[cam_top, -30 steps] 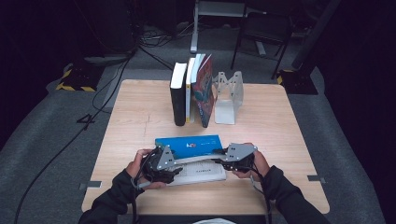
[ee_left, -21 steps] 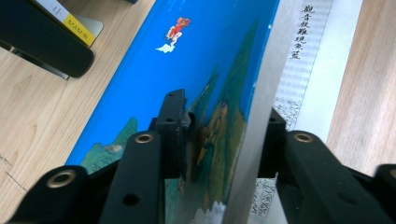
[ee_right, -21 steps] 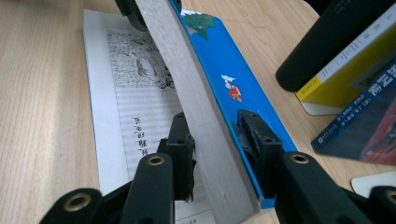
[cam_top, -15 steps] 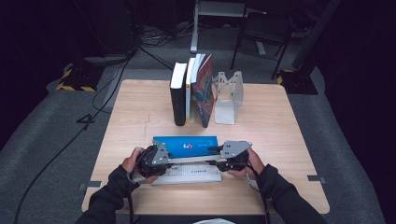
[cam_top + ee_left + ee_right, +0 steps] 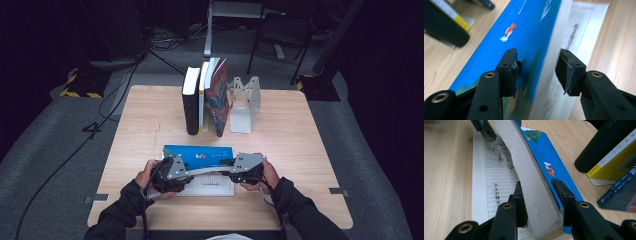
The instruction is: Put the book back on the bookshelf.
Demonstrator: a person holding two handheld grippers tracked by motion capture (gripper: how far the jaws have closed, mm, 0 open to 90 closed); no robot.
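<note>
A blue-covered book (image 5: pixel 200 152) stands tilted on its long edge at the table's near side, over a white printed sheet (image 5: pixel 210 189) lying flat. My left gripper (image 5: pixel 186 176) is at the book's left end. In the left gripper view its jaws (image 5: pixel 537 71) straddle the blue cover (image 5: pixel 524 32) and the page block; they have just been opening, and the right pad stands slightly off the pages. My right gripper (image 5: pixel 232 175) is at the book's right end. Its jaws (image 5: pixel 540 195) have just been closing and pinch the bowed pages and the cover (image 5: pixel 549 157).
Three books (image 5: pixel 205 100) stand upright at mid-table next to a white metal bookend (image 5: pixel 245 102). Bare wooden table (image 5: pixel 310 150) spreads to both sides. Beyond the far edge are cables, a chair and a metal stand on the dark floor.
Both hands stay at the ends of the blue book, which keeps its place and stays tilted up. No clear movement shows from above.
</note>
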